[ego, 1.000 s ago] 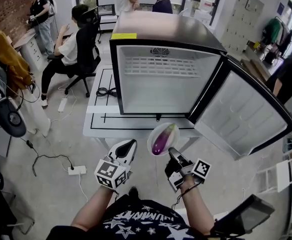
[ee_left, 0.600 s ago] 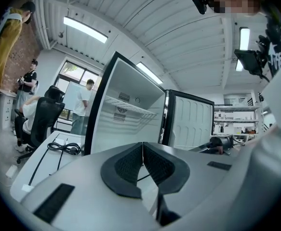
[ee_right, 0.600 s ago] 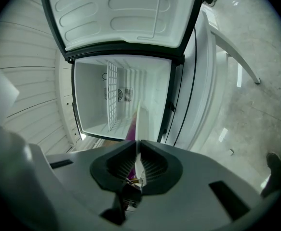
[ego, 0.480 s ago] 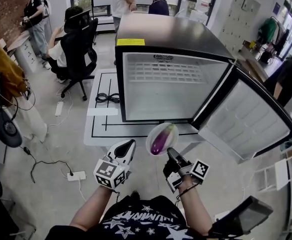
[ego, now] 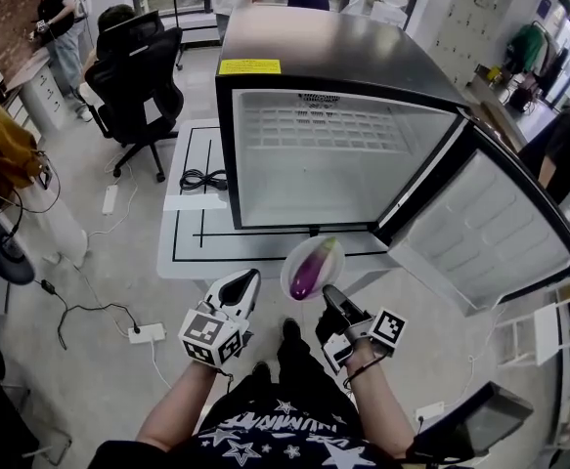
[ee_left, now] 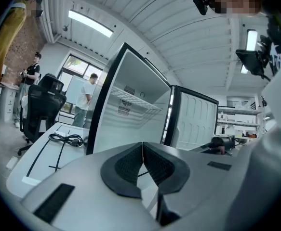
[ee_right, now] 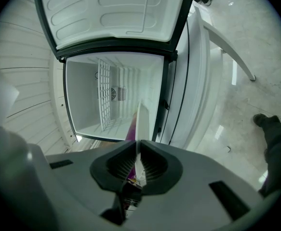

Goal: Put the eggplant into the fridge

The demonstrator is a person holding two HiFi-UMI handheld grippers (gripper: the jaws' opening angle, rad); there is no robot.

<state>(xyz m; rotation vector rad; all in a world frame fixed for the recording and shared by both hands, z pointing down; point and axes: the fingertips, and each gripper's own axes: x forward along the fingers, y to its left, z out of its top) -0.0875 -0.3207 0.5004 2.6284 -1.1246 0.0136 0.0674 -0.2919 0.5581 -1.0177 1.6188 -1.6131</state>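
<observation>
A purple eggplant [ego: 305, 275] lies on a white plate [ego: 316, 250] held in the air in front of the open fridge [ego: 333, 149]. My right gripper [ego: 326, 299] is shut on the plate's near rim; in the right gripper view the plate [ee_right: 141, 124] shows edge-on between the jaws, with a sliver of eggplant [ee_right: 130, 127] beside it. My left gripper [ego: 248, 284] hovers just left of the plate, shut with nothing in it; its pads [ee_left: 130, 165] meet. The fridge's door [ego: 490, 231] is swung wide to the right, and its white inside holds one wire shelf [ego: 333, 130].
The fridge stands on a low white platform [ego: 192, 233] with black lines and a coiled black cable [ego: 206, 179]. A black office chair [ego: 138, 76] stands at the back left. A power strip [ego: 148, 333] lies on the floor. People stand behind and at the right edge.
The view has shifted closer to the fridge. Both grippers and the plate with the eggplant have dropped slightly in the view, keeping the same hold.
</observation>
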